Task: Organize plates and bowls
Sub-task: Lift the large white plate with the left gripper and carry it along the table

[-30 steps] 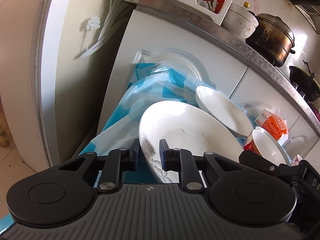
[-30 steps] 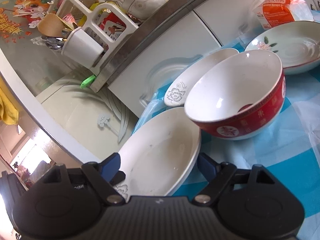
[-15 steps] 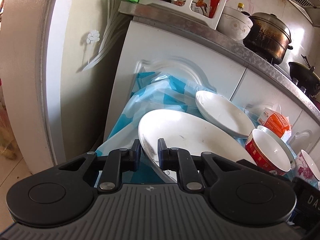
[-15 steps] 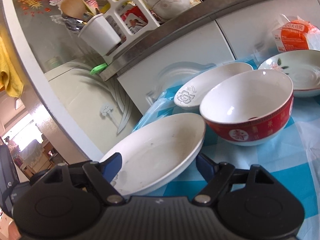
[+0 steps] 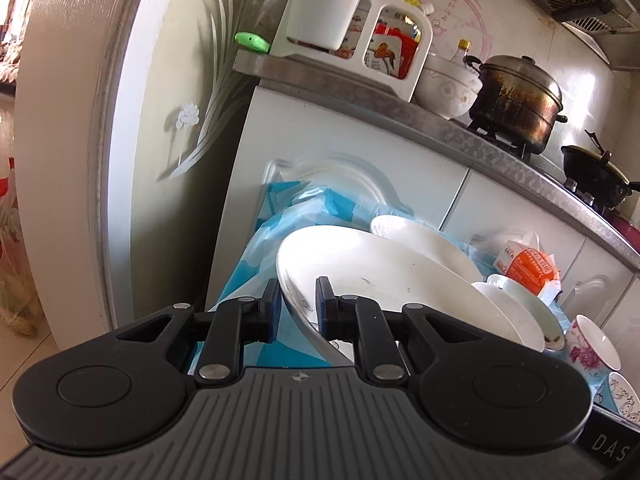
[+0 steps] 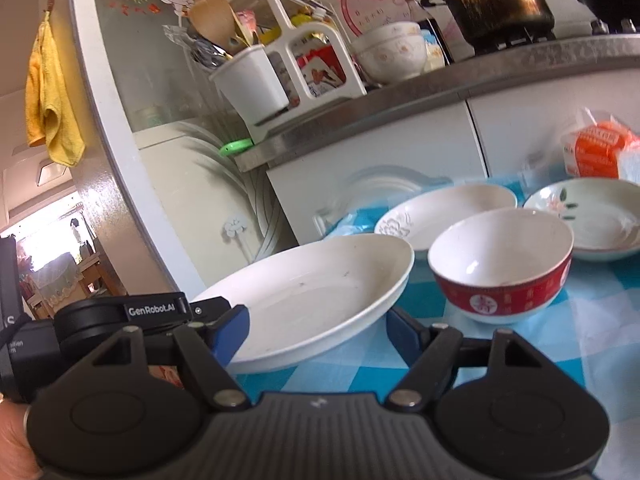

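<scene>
A large white plate is held by its near rim in my left gripper, which is shut on it and keeps it lifted and tilted above the blue checked cloth. In the right wrist view the same plate lies between the fingers of my right gripper, whose jaws are closing; I see no pad pressing on it. Behind it stand a red bowl, a white embossed plate and a flowered saucer.
A white cabinet front rises right behind the table. The counter above holds a utensil rack, a white bowl and a dark pot. An orange packet and a floral cup are at the right.
Both grippers have risen. The large plate has come up with the left gripper and sits more level. The right gripper has rolled upright and its jaws have narrowed around the plate.
</scene>
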Action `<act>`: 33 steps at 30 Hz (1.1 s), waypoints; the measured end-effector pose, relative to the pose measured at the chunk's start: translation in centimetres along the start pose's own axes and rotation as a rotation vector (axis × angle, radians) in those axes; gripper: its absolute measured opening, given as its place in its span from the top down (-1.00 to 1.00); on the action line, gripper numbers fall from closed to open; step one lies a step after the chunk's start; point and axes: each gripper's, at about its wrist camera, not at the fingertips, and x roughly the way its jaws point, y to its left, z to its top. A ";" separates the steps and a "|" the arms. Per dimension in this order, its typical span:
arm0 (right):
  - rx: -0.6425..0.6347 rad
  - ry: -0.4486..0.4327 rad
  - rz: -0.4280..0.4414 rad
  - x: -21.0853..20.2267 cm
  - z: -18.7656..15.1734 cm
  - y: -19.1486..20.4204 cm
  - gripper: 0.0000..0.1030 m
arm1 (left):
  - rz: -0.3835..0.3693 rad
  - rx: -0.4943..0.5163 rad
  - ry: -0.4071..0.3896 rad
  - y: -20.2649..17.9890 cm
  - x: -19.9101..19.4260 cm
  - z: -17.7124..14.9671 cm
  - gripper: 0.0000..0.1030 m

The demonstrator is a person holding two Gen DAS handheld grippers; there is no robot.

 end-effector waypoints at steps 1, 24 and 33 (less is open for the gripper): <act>-0.004 -0.007 -0.001 -0.4 0.1 0.1 -0.47 | -0.001 0.007 -0.008 -0.3 -0.5 0.1 0.72; -0.022 -0.011 -0.040 -9.7 -2.4 1.1 -0.48 | -0.018 0.201 0.020 -3.6 -9.3 -3.3 0.61; -0.023 0.042 -0.069 -11.0 -4.7 1.0 -0.48 | -0.012 0.247 0.074 -3.3 -9.5 -5.6 0.61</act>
